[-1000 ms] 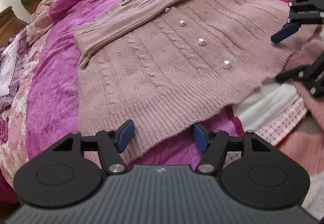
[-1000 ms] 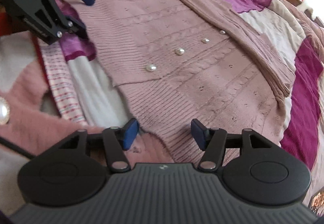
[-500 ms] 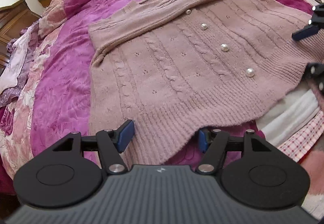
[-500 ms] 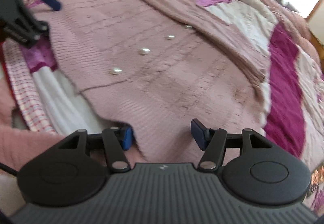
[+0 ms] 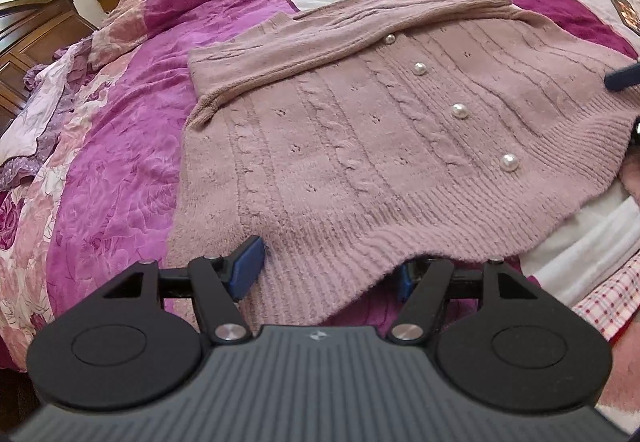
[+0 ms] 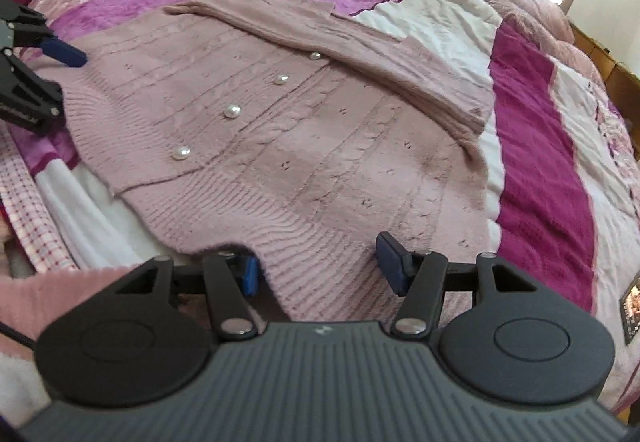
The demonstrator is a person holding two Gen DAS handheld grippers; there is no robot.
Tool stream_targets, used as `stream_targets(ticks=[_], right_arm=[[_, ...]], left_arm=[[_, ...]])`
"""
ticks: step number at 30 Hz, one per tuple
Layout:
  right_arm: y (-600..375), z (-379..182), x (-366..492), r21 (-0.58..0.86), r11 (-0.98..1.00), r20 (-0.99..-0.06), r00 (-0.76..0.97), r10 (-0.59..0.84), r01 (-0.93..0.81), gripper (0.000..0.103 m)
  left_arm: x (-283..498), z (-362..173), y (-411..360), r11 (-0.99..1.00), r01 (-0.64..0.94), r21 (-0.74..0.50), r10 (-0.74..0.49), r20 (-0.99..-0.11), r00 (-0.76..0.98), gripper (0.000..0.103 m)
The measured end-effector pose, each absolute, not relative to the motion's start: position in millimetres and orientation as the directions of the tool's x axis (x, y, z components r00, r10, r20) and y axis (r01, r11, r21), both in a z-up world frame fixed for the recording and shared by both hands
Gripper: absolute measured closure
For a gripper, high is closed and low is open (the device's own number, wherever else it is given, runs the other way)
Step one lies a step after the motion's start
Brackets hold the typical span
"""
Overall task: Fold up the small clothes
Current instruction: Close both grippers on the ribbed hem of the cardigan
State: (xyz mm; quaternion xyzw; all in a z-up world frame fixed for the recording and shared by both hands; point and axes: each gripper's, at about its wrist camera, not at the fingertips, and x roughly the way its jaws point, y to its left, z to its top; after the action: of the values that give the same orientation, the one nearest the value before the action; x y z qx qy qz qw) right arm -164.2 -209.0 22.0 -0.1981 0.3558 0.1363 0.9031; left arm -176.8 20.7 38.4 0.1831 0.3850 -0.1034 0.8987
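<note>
On the bed's quilt (image 5: 120,170), toward its near edge, a dusty-pink cable-knit cardigan (image 5: 360,162) lies spread front-up, buttoned, four pearl buttons (image 5: 460,110) in a row down the placket. Both sleeves already lie folded across the upper chest, one over the other, forming a band near the collar end. Ribbed hem (image 5: 328,274) faces the near edge; part of it overhangs a white cloth (image 6: 76,210) and a red-checked cloth (image 6: 24,194) heaped at that edge. Left gripper (image 5: 324,274): jaws apart, straddling the hem near one bottom corner; one blue pad (image 5: 248,266) rests above the knit, the other sits half hidden under the hem's lip. Pads not pressing, so nothing gripped yet. Right gripper (image 6: 320,270): same arrangement at the other bottom corner, jaws apart, hem between them, one pad tucked under the raised edge, the other clear on top. Judgement on progress: sleeve fold done, body fold not yet started; garment otherwise at full length and flat. Remaining, as I read it: close both tools on the hem corners, lift, carry the hem up toward the collar, lay it over the sleeves, possibly one more fold after. A fluffy pink garment (image 6: 52,294) at the near edge looks unfolded, likely next.
</note>
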Motion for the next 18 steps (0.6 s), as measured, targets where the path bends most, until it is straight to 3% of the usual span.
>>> stream_targets(ticks=[5, 9, 11, 18], right_arm=[[-214, 23, -162, -0.221, 0.899, -0.681, 0.720, 0.136, -0.379, 0.050], [-221, 25, -162, -0.163, 0.916, -0.669, 0.724, 0.170, -0.366, 0.069], [-224, 26, -160, -0.119, 0.923, -0.670, 0.716, 0.197, -0.365, 0.074], [-227, 28, -152, -0.038, 0.931, -0.668, 0.703, 0.246, -0.363, 0.079]], left_arm=[[-174, 39, 22, 0.928, 0.294, 0.227, -0.043, -0.720, 0.693, 0.032], [-173, 40, 22, 0.934, 0.280, 0.222, -0.043, -0.709, 0.704, 0.033], [-173, 40, 22, 0.935, 0.279, 0.220, -0.046, -0.704, 0.709, 0.037], [-174, 45, 20, 0.943, 0.280, 0.182, -0.082, -0.686, 0.723, 0.063]])
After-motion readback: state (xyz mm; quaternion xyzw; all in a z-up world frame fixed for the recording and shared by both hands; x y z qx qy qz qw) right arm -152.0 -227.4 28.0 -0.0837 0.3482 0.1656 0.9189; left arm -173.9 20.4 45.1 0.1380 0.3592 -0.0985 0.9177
